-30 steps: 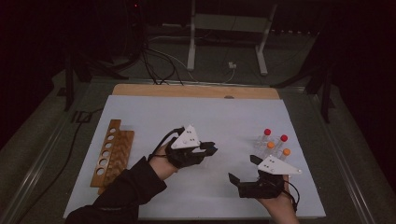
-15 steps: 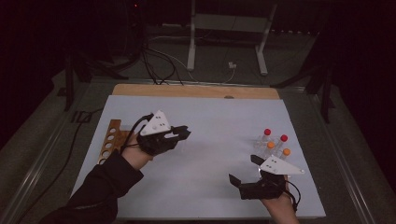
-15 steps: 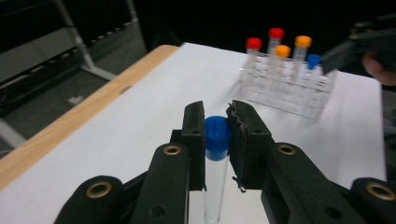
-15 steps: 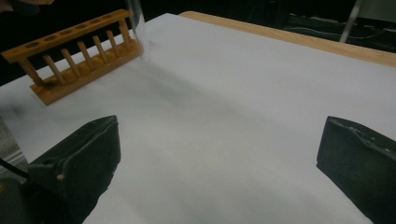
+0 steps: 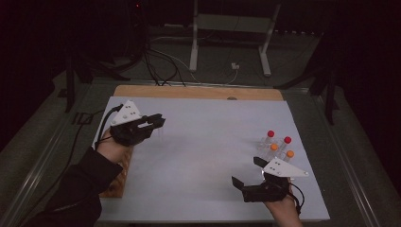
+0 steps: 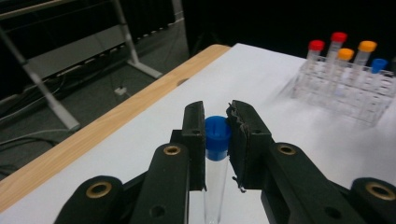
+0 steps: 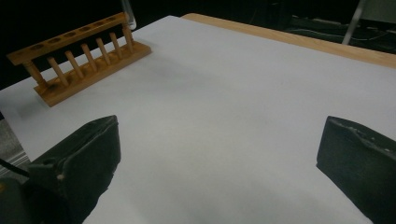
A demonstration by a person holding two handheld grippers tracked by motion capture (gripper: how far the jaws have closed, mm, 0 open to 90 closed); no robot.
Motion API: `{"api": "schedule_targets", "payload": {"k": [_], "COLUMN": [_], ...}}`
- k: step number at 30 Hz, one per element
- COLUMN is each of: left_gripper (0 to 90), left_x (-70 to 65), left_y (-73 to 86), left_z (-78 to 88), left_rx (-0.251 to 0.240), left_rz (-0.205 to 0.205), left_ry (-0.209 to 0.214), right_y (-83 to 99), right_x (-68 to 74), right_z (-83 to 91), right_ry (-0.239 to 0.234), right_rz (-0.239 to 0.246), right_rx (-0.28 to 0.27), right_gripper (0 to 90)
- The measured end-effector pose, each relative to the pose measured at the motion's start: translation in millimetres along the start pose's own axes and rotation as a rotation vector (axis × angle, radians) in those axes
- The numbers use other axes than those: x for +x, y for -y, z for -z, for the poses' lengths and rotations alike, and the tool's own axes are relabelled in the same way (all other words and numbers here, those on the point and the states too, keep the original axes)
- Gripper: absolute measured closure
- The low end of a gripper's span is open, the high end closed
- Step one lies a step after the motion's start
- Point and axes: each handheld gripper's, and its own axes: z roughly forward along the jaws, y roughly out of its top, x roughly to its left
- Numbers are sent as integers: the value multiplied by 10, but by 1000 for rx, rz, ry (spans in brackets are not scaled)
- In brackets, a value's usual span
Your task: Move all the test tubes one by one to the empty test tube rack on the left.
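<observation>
The white table [image 5: 203, 156] carries two racks. The wooden rack [image 7: 79, 58] lies at its nine o'clock edge; in the right gripper view its row of round holes stands empty. The clear plastic rack [image 6: 343, 91] sits toward three o'clock and holds capped tubes upright: two red-capped tubes [image 6: 316, 45], two orange-capped tubes [image 6: 367, 46] and one blue-capped tube [image 6: 378, 64] at its corner.

The left gripper [image 6: 216, 128], at about ten o'clock on the table in the high view [image 5: 158, 120], is clamped on a test tube [image 6: 217, 135]. This tube is a slim, clear plastic cylinder with a bright blue screw cap; the pads press on the cap from both sides, and the see-through body hangs straight down between the jaws, off the table. It hovers just beside the far end of the wooden rack.

The right gripper [image 5: 246, 172] rests at about five o'clock, near the clear rack, jaws spread wide with nothing between them but bare white surface.
</observation>
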Motion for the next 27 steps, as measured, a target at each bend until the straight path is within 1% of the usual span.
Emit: {"api": "schedule_targets", "payload": {"k": [11, 13, 15, 16, 23, 25, 27], "left_gripper": [780, 780, 781, 781, 780, 781, 781], "left_x": [427, 505, 573, 607, 801, 854, 887], "left_y": [221, 266, 303, 319, 417, 448, 480], "left_z": [263, 309, 355, 380, 538, 565, 573], "left_rx": [6, 6, 15, 15, 8, 4, 9], "left_rz": [79, 102, 102, 110, 139, 157, 164], "left_ry": [-125, -142, -171, -181, -261, -274, -289], "right_y": [2, 5, 6, 6, 7, 8, 11], "right_x": [-1, -5, -4, -2, -6, -2, -3], "right_z": [5, 0, -2, -2, -3, -7, -13], "right_ry": [-1, -3, -3, -4, -1, -2, -4], "right_rz": [-1, -1, 1, 2, 0, 2, 3], "right_rx": [-5, -3, -2, -1, 0, 5, 7], "right_gripper": [0, 0, 0, 0, 0, 0, 0]}}
